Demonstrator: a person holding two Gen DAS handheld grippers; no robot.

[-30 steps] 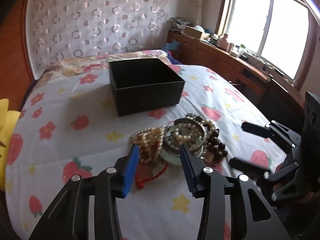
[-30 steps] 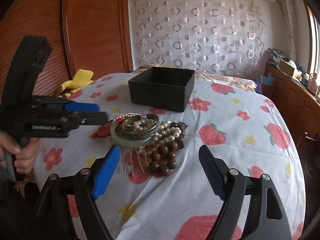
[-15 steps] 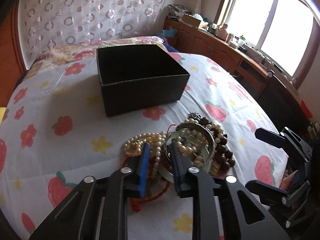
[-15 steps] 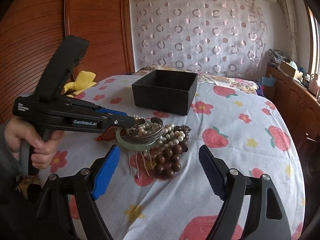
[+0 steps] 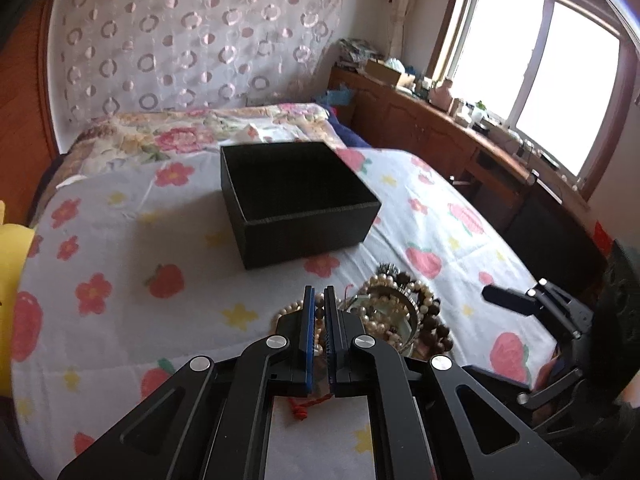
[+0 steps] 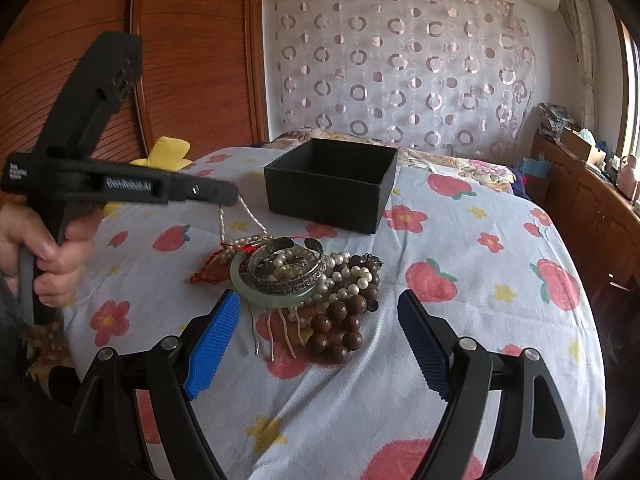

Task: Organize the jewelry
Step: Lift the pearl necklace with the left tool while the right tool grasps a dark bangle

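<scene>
My left gripper (image 6: 234,196) pinches the pearls (image 6: 222,220); next, the box (image 6: 332,184); right gripper (image 6: 320,344) gapes empty

Open box (image 6: 332,188) sits on the bed (image 6: 480,280), behind the jewelry heap (image 6: 304,280). Within the heap, a bangle (image 6: 256,292) lies left, a wooden bead string (image 6: 340,320) in front. A pearl strand (image 6: 224,220) rises from the heap's left side. Wardrobe (image 6: 180,60) stands left of the bed, a cabinet (image 6: 580,200) right.
</scene>
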